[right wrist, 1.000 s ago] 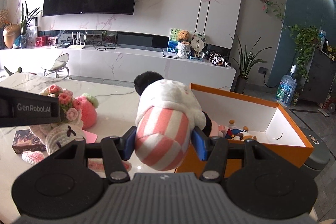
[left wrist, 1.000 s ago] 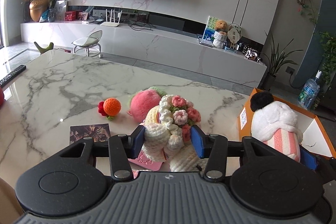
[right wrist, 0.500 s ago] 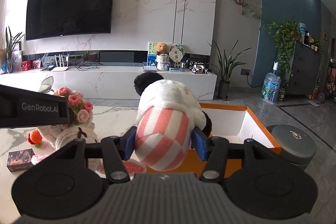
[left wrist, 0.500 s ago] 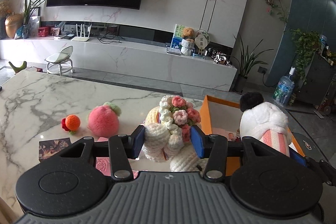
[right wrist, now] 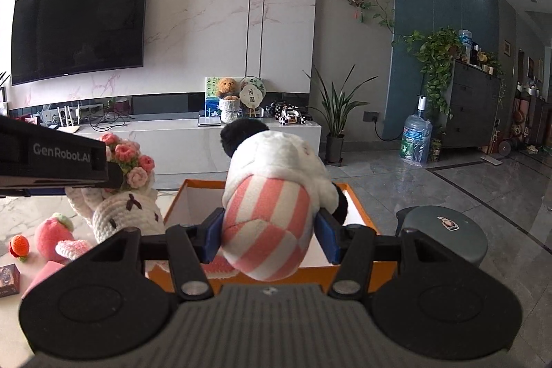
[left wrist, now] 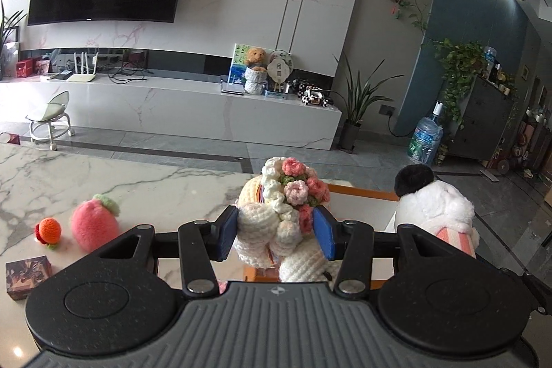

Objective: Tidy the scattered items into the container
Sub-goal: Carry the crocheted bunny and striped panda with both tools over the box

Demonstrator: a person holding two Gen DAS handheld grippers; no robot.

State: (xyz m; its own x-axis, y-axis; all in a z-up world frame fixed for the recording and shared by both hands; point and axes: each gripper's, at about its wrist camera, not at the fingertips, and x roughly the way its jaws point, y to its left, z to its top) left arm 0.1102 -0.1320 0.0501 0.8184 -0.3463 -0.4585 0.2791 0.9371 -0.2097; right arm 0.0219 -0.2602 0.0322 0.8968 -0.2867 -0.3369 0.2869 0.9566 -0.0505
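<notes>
The left claw (left wrist: 275,238) is clamped on a crocheted doll (left wrist: 276,226) with a crown of knitted flowers, held up off the bench (left wrist: 120,181). The right claw (right wrist: 268,238) grips a plush toy (right wrist: 272,195) in white with pink stripes, and the orange box (right wrist: 358,212) lies directly beyond and below it. The toy looks ready to drop in. The doll hangs to the left of the box, near its left wall, so it seems a little further from release.

Something pink already lies inside the box (right wrist: 220,266), just under the right claw. Left on the bench, off to the left of both claws, are a pink plush peach (left wrist: 93,225), a small orange ball (left wrist: 50,228), a small dark card box (left wrist: 27,276) and a flat pink piece (right wrist: 46,271). The tidying appears roughly midway.
</notes>
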